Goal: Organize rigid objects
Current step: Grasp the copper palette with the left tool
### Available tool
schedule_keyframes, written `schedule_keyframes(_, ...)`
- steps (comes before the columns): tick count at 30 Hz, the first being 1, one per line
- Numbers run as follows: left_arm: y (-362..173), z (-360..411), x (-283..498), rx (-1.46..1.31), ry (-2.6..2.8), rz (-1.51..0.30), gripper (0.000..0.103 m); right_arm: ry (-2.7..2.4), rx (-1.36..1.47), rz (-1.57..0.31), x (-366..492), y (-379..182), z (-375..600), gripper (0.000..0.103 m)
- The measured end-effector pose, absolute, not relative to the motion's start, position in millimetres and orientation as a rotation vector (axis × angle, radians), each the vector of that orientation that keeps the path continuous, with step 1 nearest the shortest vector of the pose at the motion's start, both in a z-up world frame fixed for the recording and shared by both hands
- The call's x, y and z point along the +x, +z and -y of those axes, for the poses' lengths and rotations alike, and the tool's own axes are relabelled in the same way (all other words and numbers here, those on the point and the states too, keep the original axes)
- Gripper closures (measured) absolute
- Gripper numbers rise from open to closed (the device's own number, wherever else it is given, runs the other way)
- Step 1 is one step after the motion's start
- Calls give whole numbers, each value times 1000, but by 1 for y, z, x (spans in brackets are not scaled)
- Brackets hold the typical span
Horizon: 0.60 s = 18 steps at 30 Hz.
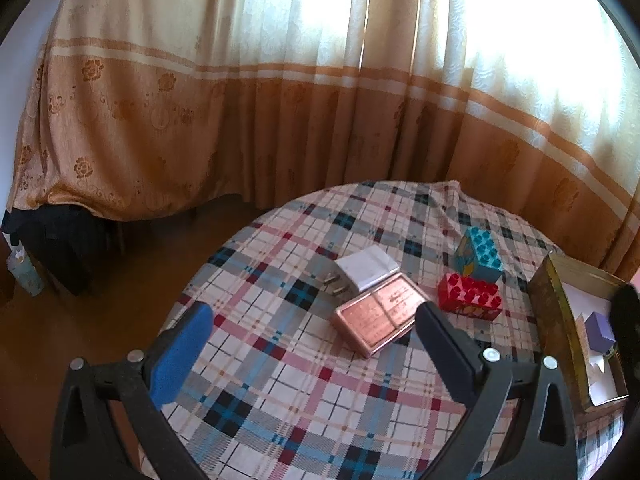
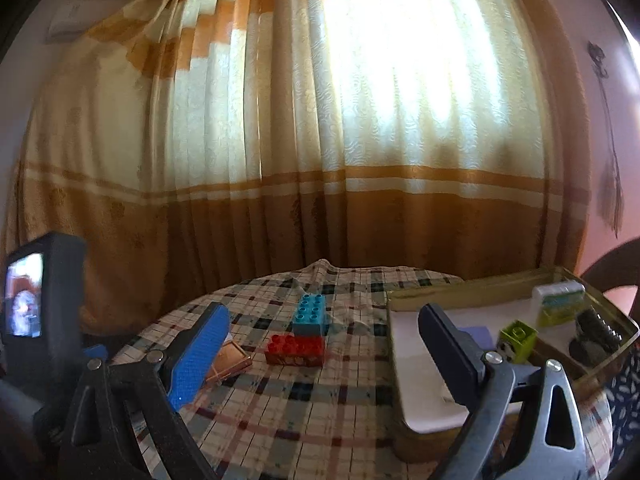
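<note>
Blocks: red block (image 2: pixel 295 349) and blue block (image 2: pixel 311 314) lay on table (image 2: pixel 280 412), with pink case (image 1: pixel 378 319) and charger (image 1: pixel 366 268) | tin (image 2: pixel 460 284) held green block (image 2: pixel 517 338) and others | left tongs (image 1: pixel 314 338), right tongs (image 2: pixel 322 350) gaped empty | roughly half sorted

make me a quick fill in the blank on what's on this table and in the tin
1. The blue brick stands just behind the ____ brick.
2. The white charger touches the far edge of the ____ case.
3. The green brick sits inside the ____.
4. Both grippers have their jaws ____, holding nothing.

Missing words: red; pink; tin; open
</note>
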<state>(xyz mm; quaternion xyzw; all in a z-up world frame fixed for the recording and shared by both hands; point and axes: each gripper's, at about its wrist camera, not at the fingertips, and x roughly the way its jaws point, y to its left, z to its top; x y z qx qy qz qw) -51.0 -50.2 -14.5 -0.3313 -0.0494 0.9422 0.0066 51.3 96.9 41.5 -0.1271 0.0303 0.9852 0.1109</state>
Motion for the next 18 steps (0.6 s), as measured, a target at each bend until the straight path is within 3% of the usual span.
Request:
schedule_keyframes(6,-27,57,-64,-1199,2901,142,1,2836,-484,-133,32,35,-107,6)
schedule_keyframes(15,-32,2,-91,-1231,2766,-260,2,2772,-508,-299,36,30,-134,6)
schedule_keyframes(18,-42,-8,-107,-1313,2684,-311,11,2781,-491,-284,38,32,-131,6)
